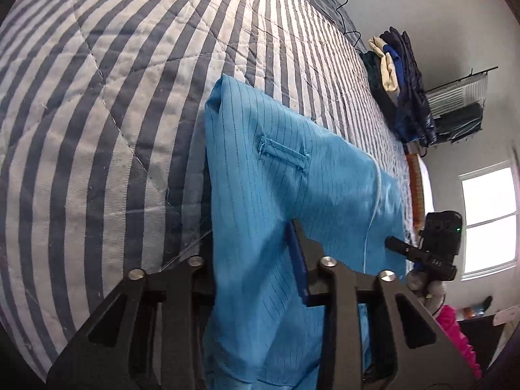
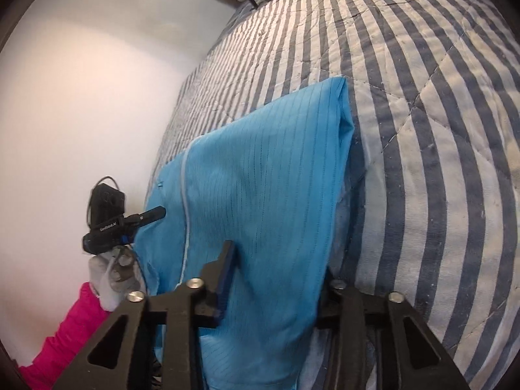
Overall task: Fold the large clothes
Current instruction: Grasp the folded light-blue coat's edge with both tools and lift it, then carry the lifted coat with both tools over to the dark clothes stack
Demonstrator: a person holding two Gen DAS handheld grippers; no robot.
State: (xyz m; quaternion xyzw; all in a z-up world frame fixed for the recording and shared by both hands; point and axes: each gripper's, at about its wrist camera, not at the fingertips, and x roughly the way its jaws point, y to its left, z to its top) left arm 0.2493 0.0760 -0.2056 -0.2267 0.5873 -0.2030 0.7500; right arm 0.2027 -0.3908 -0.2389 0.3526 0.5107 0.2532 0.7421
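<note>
A light blue pinstriped garment (image 1: pixel 292 178) is stretched between both grippers above a striped quilt (image 1: pixel 113 113). Its far end rests folded on the quilt. My left gripper (image 1: pixel 256 260) is shut on the garment's near edge; cloth hides one finger. My right gripper (image 2: pixel 279 266) is shut on the garment (image 2: pixel 260 178) at its other near corner. The right gripper also shows in the left wrist view (image 1: pixel 422 253), and the left gripper in the right wrist view (image 2: pixel 130 221). A white cord (image 1: pixel 373 208) runs down the cloth.
A stack of folded clothes (image 1: pixel 399 81) lies on the quilt's far right. A wire rack (image 1: pixel 461 104) hangs on the wall beyond it. A window (image 1: pixel 487 221) is at the right. A white wall (image 2: pixel 81 113) borders the bed.
</note>
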